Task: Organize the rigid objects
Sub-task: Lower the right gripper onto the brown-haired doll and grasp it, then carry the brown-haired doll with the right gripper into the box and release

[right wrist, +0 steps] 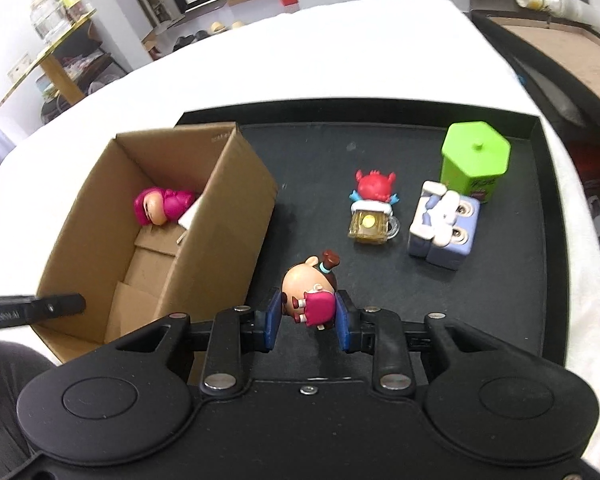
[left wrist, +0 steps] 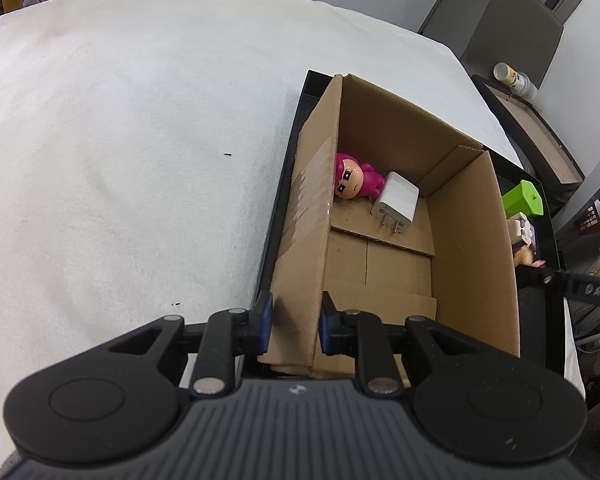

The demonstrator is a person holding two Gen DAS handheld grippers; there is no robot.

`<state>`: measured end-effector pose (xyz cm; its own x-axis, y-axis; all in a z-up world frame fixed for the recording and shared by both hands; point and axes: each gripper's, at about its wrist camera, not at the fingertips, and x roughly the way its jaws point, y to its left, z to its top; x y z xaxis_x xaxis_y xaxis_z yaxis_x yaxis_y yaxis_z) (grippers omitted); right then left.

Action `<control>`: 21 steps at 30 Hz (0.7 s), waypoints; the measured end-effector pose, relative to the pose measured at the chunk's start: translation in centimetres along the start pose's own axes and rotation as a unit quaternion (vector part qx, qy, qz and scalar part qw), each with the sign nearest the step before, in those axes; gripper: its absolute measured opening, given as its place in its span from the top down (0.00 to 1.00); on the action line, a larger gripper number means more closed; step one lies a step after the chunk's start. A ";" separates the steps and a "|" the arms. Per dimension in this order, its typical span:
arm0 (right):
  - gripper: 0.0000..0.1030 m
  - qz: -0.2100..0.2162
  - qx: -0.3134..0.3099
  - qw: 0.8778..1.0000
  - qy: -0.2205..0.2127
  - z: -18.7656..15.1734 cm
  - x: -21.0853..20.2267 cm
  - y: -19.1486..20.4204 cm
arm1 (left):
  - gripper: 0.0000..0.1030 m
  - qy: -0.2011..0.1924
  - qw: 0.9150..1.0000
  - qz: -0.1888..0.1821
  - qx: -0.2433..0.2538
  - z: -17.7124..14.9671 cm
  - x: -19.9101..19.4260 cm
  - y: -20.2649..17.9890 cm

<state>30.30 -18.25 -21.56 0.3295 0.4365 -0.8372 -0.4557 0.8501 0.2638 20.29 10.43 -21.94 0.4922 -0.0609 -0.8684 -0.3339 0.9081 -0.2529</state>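
Right wrist view shows us the small figurine (right wrist: 309, 300), big round head and pink body, clamped between the blue pads of our right gripper (right wrist: 308, 314); it lies sideways in the grip, head pointing away from us, low over the black tray (right wrist: 540, 216), and we cannot tell if it has cleared the floor. Just to its left stands the open cardboard box (right wrist: 236, 216), also on the tray, with a pink figurine (right wrist: 160, 208) already lying at its far end. In the left wrist view a white plug adapter (left wrist: 396, 202) lies touching that pink toy, and our left gripper (left wrist: 293, 326) is closed on the box's near wall, one pad outside, one inside, steadying it. Beyond the held toy, three things wait on the tray: a red crab figure with a mug (right wrist: 374, 210), a pale blue block toy (right wrist: 444, 224) and a green hexagonal container (right wrist: 474, 160), the last two touching. The risks, as we judge them: the pads seem to bear on the toy's rounded body, so it could pivot or slip out during the carry; the box wall is tall, so a low swing could knock the toy loose against its rim; and if our left grip loosens, the light box may slide on the tray.
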 end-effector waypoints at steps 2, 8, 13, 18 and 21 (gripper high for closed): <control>0.73 -0.004 0.001 1.000 -0.007 0.4 -0.6 0.6 | 0.80 -0.002 1.000 -0.002 0.000 0.0 0.0 0.0; 0.73 -0.011 0.006 1.000 -0.025 1.8 -2.4 1.7 | 0.80 -0.002 1.000 -0.007 -0.003 -0.1 0.0 0.2; 0.73 -0.007 -0.003 0.999 -0.043 2.5 -4.2 2.8 | 0.80 -0.001 1.000 -0.007 -0.002 -0.1 0.0 0.2; 0.73 -0.007 -0.008 0.999 -0.051 3.2 -4.6 3.9 | 0.80 -0.001 1.000 -0.011 -0.001 -0.1 0.0 0.3; 0.73 -0.006 -0.010 0.999 -0.053 3.4 -4.8 4.6 | 0.80 -0.001 1.000 -0.013 0.000 -0.2 0.0 0.3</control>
<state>29.44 -15.39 -14.69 0.4207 0.4551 -0.7848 -0.4675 0.8501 0.2424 20.01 10.68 -22.06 0.5021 -0.0838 -0.8607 -0.3214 0.9059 -0.2757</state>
